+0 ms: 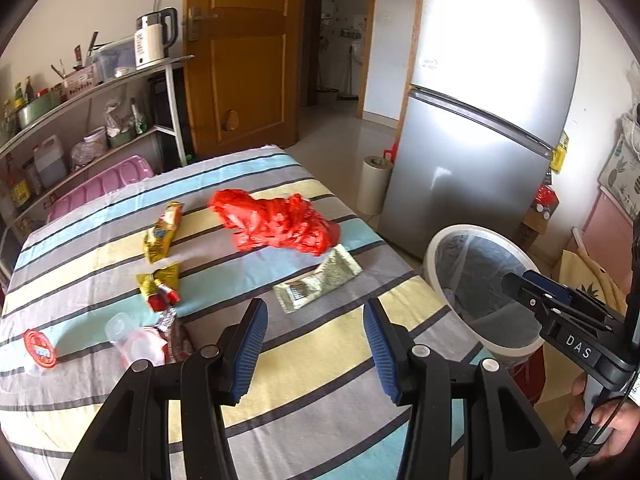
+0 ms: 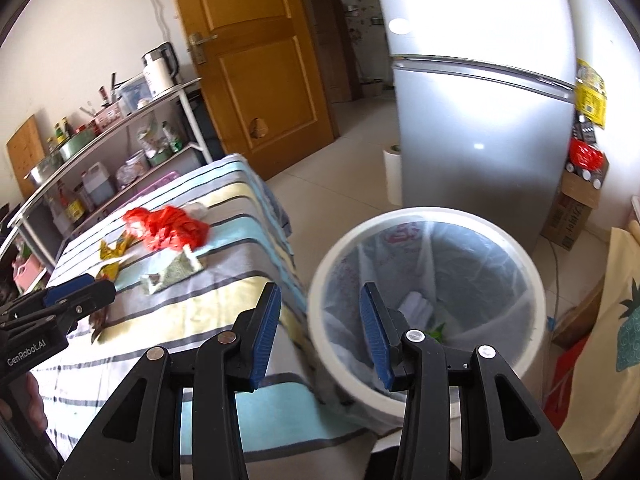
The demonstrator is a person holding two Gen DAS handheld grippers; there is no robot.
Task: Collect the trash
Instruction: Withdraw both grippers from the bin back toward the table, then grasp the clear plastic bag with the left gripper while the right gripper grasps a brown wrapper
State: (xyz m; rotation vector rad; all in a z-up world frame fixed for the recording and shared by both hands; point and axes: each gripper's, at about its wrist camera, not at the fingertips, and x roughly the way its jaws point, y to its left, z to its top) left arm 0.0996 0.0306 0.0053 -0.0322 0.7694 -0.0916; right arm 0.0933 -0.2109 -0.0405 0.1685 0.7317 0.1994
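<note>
Inside bin (image 2: 432,240): white scrap (image 2: 416,304).

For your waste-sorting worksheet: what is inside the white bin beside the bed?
The white bin holds a translucent liner, with white folded paper and a green scrap at the bottom. The right tongs cover part of the floor.

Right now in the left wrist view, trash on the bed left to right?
Red lid → clear plastic cup → red plastic bag → grey-green sachet. The yellow wrappers overlap the cup's span, so they are left out. Past the bed's right edge: bin.
</note>
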